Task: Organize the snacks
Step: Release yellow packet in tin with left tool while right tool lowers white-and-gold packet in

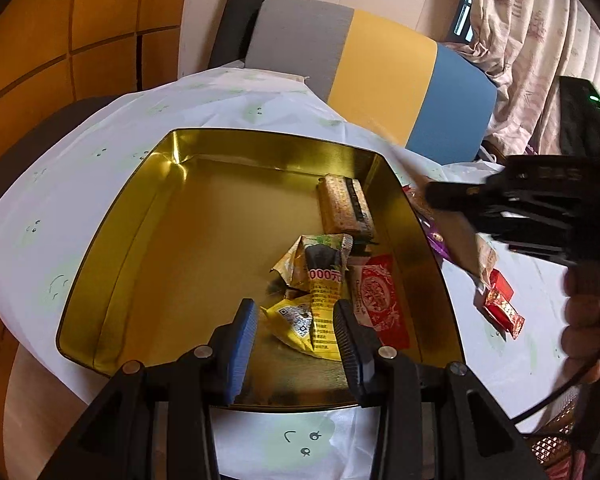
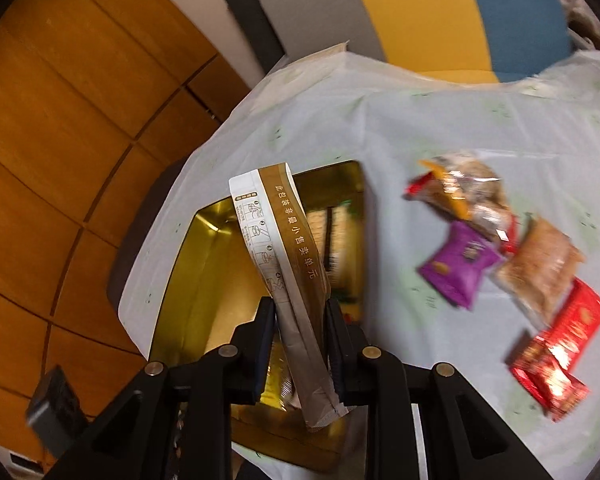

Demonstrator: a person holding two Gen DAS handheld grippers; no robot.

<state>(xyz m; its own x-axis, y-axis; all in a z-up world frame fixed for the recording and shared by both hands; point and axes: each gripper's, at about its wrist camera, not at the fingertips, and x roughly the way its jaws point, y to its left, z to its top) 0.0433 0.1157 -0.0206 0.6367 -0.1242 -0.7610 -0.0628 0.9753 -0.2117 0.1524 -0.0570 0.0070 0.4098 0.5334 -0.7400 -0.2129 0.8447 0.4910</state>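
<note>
Our right claw grips a gold stick sachet above the gold tin; loose snacks lie beside it.

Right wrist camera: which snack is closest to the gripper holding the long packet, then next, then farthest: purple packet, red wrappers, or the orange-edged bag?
1. Purple packet, just right of the right gripper.
2. Red wrappers, far right; orange-edged bag, upper right: too close to call.
</note>
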